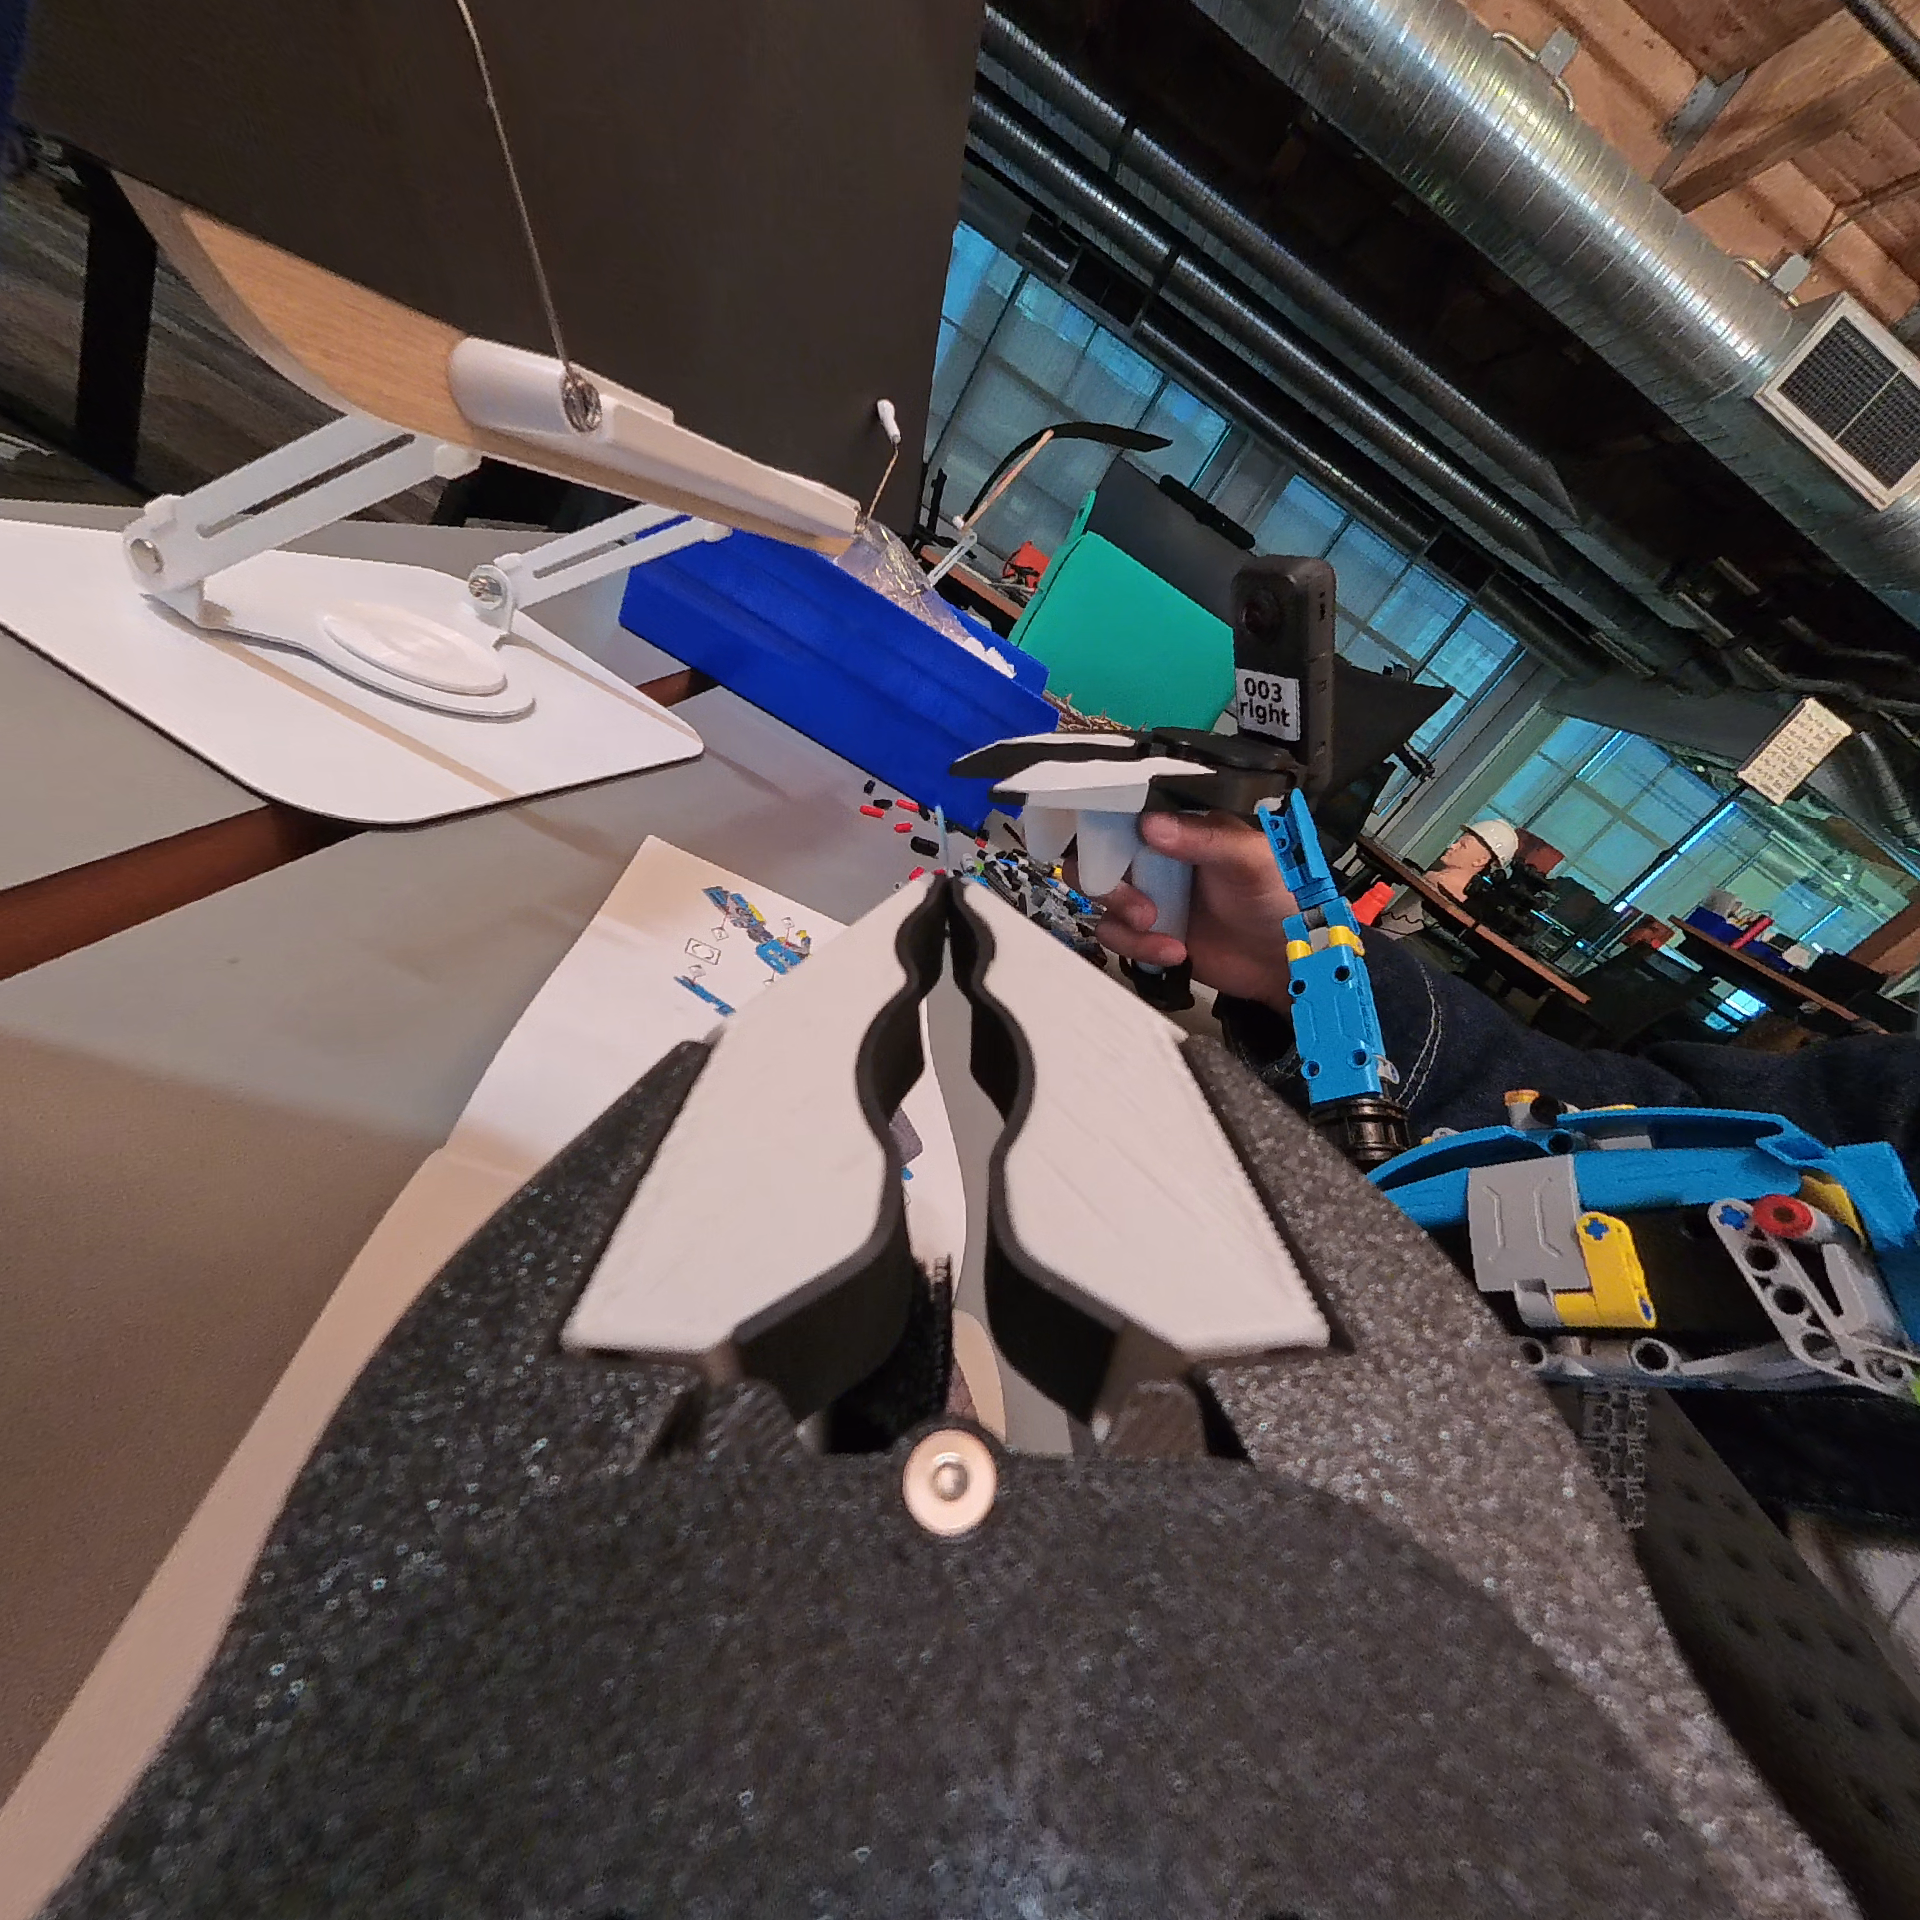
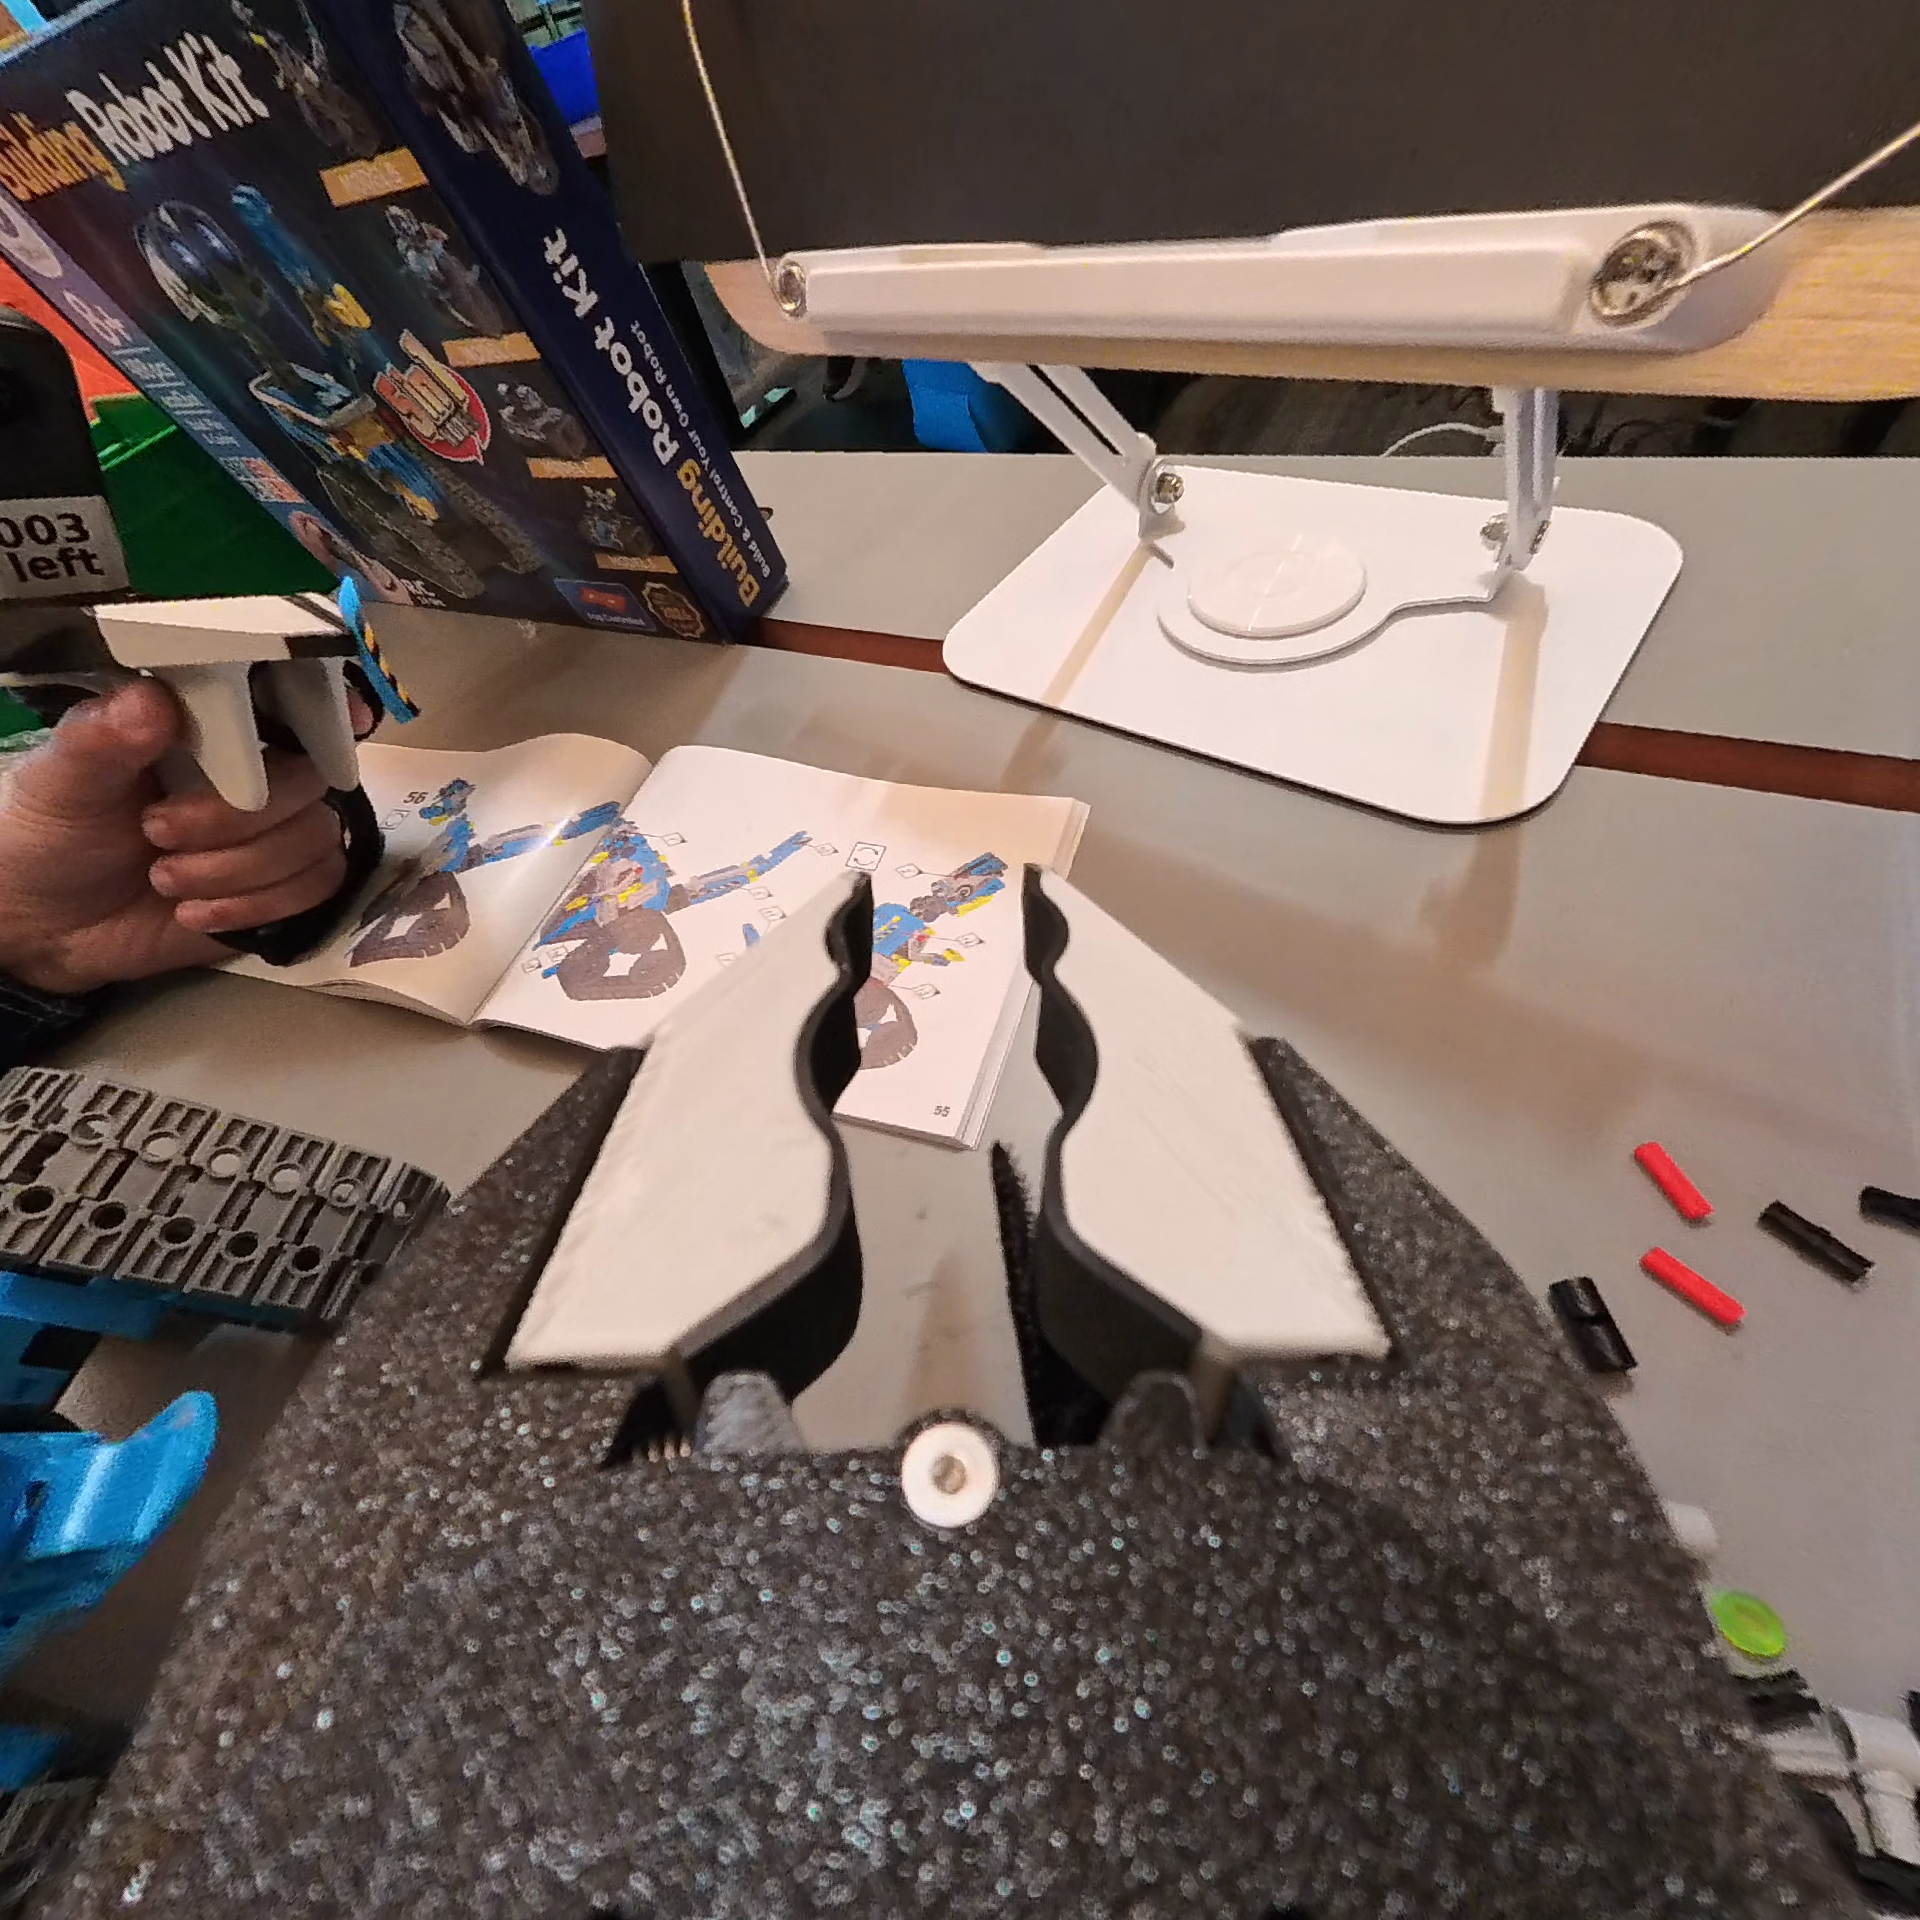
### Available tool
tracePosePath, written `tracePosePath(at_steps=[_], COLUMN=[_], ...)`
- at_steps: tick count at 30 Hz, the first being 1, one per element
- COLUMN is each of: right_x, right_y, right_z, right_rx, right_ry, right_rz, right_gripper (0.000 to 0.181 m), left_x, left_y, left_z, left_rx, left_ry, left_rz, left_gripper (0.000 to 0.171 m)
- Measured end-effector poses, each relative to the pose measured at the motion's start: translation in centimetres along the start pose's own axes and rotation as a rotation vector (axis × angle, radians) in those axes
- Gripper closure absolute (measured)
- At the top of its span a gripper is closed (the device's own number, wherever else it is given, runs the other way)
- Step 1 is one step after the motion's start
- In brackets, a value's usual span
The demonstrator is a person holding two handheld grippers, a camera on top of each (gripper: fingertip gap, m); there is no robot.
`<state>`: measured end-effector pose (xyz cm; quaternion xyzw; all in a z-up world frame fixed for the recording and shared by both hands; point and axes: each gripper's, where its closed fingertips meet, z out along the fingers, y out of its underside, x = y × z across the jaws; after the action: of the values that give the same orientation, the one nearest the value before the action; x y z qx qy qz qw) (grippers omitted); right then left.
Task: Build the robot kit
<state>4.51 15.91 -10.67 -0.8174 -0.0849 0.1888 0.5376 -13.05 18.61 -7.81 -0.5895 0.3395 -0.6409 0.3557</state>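
the left tool (image 1: 948,883) has its fingers pressed together at the tips, pinching a thin pale blue piece (image 1: 938,831) that pokes out past them toward 12 o'clock; in the right wrist view this same tool (image 2: 348,623) sits at 9 o'clock, gripping a small blue piece with black dots (image 2: 376,665) whose long axis slants down toward 5 o'clock. the right tool (image 2: 945,883) is spread wide and empty, hovering over the open instruction booklet (image 2: 623,894), which lies flat on the tabletop (image 2: 1351,987). a blue-and-grey brick model (image 1: 1662,1226) sits at 3 o'clock of the left tool, one blue arm (image 1: 1320,956) standing upright. its grey track (image 2: 187,1195) lies at 8 o'clock of the right tool. loose red pins (image 2: 1688,1283) and black pins (image 2: 1813,1242) lie at 3 o'clock, well apart from the fingers. a white stand (image 2: 1351,644) sits at 1 o'clock near the tabletop seam, a kit box (image 2: 416,343) leaning at 11 o'clock. bare tabletop lies between booklet and pins.
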Motion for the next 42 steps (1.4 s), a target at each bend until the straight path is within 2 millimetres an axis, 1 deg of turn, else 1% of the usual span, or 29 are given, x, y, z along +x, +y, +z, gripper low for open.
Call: tracePosePath(at_steps=[22, 26, 29, 30, 31, 32, 33, 35, 36, 37, 38, 39, 40, 42], right_x=[-0.2, 0.0, -0.9, -1.6, -3.0, -4.6, -5.4, -6.0, -5.4, -3.9, -3.0, -3.2, -4.6, -9.1], right_y=[0.3, -0.3, -0.8, -0.6, 0.1, 1.0, 1.5, 1.8, 2.3, 2.5, 2.2, 1.5, 0.7, 0.4], right_z=[0.1, -0.4, -1.5, -2.3, -3.7, -5.6, -7.2, -9.5, -10.3, -11.0, -11.8, -12.5, -12.6, -12.2], right_rx=[-0.018, 0.006, -0.003, -0.033, -0.091, -0.155, -0.183, -0.198, -0.273, -0.376, -0.45, -0.485, -0.478, -0.446], right_ry=[-0.01, -0.019, -0.111, -0.176, -0.294, -0.414, -0.466, -0.452, -0.398, -0.29, -0.207, -0.172, -0.163, -0.209], right_rz=[-0.014, -0.01, -0.03, -0.068, -0.123, -0.181, -0.26, -0.466, -0.564, -0.665, -0.759, -0.848, -0.947, -1.179], right_gripper=[0.153, 0.153, 0.15, 0.15, 0.145, 0.141, 0.141, 0.144, 0.144, 0.142, 0.139, 0.134, 0.131, 0.12], left_x=[0.1, 0.1, 0.0, 0.0, 0.0, 0.0, 0.0, 0.0, 0.0, 0.1, 0.1, 0.1, 0.1, 0.1], left_y=[0.1, 0.1, 0.1, 0.1, 0.1, 0.1, 0.1, 0.0, 0.0, 0.0, 0.0, 0.0, 0.0, 0.1], left_z=[0.2, 0.1, 0.2, 0.2, 0.2, 0.2, 0.1, 0.1, 0.1, 0.0, 0.0, 0.0, 0.0, 0.1], left_rx=[-0.011, -0.007, -0.008, -0.009, -0.011, -0.011, -0.007, -0.002, -0.003, -0.003, -0.002, -0.001, -0.002, -0.009], left_ry=[0.007, 0.01, 0.01, 0.009, 0.009, 0.009, 0.009, 0.01, 0.011, 0.01, 0.009, 0.008, 0.009, 0.013], left_rz=[-0.004, -0.008, -0.01, -0.009, -0.01, -0.01, -0.011, -0.014, -0.015, -0.013, -0.011, -0.01, -0.011, -0.017], left_gripper=[0.171, 0.171, 0.171, 0.171, 0.171, 0.171, 0.171, 0.171, 0.171, 0.171, 0.171, 0.171, 0.171, 0.171])
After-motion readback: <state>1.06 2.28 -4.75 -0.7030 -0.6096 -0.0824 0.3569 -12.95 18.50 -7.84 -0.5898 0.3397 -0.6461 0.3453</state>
